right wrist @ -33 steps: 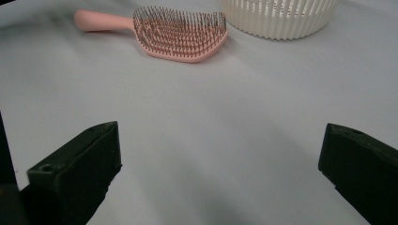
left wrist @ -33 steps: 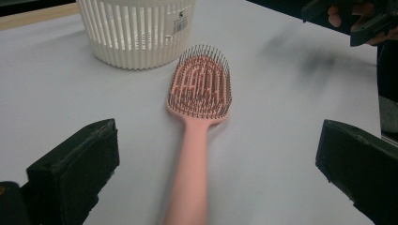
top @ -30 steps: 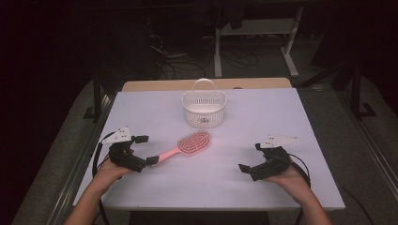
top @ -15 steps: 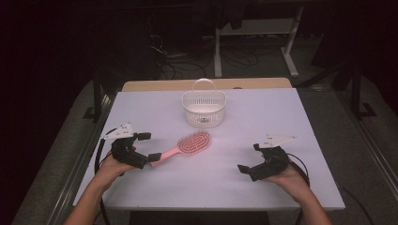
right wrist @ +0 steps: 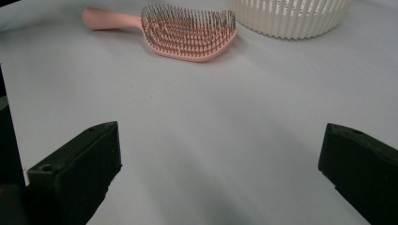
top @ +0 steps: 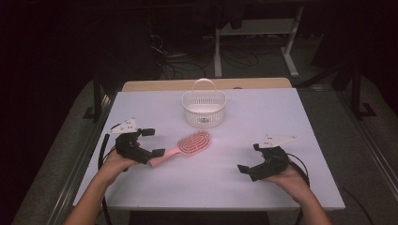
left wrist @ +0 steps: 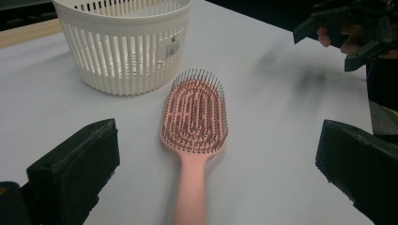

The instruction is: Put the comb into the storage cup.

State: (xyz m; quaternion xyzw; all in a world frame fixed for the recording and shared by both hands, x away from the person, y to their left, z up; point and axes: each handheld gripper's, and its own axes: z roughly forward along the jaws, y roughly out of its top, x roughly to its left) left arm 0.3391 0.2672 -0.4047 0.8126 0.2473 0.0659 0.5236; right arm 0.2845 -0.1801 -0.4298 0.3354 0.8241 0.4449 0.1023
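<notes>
A pink hairbrush [top: 190,144] lies bristles up on the white table [top: 281,117], its handle pointing toward my left gripper [top: 153,142]. That gripper is open, with the handle end between its jaws and touching neither. In the left gripper view the brush [left wrist: 195,115] runs straight out from between the wide-open jaws of the left gripper [left wrist: 220,154]. A white slatted basket [top: 204,110] with a handle stands behind the brush. My right gripper [top: 248,158] is open over bare table at the right. From the right gripper [right wrist: 220,154], the brush [right wrist: 187,30] and basket [right wrist: 291,16] lie farther ahead.
In the left gripper view the basket [left wrist: 122,42] stands at the upper left and the other hand's gripper [left wrist: 352,28] shows at the upper right. A wooden strip [top: 155,85] borders the table's far edge. Dark floor, cables and stand legs lie beyond.
My left gripper has moved a little forward and right, so the brush handle's end now lies between its jaws. The right gripper has barely shifted.
</notes>
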